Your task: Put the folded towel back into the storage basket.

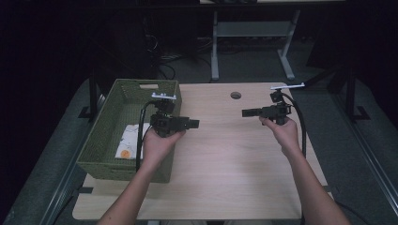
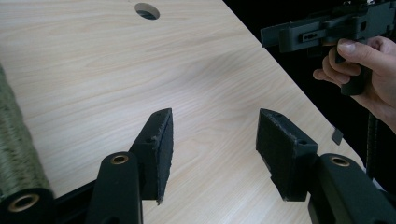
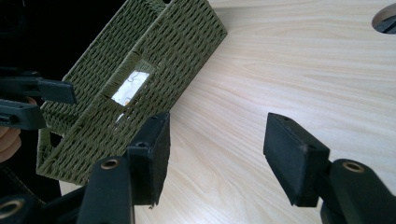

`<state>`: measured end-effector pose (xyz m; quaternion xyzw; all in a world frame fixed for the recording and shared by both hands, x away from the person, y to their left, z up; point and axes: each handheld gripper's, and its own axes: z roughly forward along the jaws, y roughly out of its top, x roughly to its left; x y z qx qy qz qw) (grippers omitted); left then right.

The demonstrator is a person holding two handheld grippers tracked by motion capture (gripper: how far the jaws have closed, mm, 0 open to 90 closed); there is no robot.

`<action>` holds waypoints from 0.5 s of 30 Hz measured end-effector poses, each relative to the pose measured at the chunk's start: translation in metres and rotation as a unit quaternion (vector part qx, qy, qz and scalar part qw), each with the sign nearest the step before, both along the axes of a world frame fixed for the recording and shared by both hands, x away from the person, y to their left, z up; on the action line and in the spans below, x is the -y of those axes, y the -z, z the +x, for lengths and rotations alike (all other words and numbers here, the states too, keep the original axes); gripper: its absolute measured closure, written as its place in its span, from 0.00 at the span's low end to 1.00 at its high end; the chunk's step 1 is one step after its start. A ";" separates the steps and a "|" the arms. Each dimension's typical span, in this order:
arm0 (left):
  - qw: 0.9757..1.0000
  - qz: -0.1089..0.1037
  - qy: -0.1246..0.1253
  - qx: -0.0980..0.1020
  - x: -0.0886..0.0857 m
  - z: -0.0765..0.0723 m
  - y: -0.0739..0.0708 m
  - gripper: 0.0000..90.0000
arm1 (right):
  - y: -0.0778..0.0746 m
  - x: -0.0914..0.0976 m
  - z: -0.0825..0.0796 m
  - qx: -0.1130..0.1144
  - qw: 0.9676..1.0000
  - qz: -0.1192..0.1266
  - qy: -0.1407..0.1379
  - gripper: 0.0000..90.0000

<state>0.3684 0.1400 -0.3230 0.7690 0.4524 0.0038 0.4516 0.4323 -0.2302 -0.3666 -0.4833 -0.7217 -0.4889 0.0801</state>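
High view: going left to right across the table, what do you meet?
Green basket with a white item inside → left gripper → table hole → right gripper.

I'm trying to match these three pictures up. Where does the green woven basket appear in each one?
High view: the green woven basket sits on the table's left side, beside the left gripper.
Left gripper view: a strip of its wall at the left edge.
Right gripper view: upper left, tilted.
Shared landmark: the round hole in the wooden tabletop.
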 end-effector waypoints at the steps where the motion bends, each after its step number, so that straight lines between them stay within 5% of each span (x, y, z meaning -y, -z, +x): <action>1: 1.000 -0.001 0.001 0.000 0.002 0.000 0.000 0.52 | 0.000 0.001 -0.001 0.002 1.000 0.000 0.001 0.45; 15: 1.000 -0.006 0.020 -0.001 0.033 0.000 0.009 0.46 | 0.009 0.027 -0.015 -0.003 1.000 0.002 0.014 0.42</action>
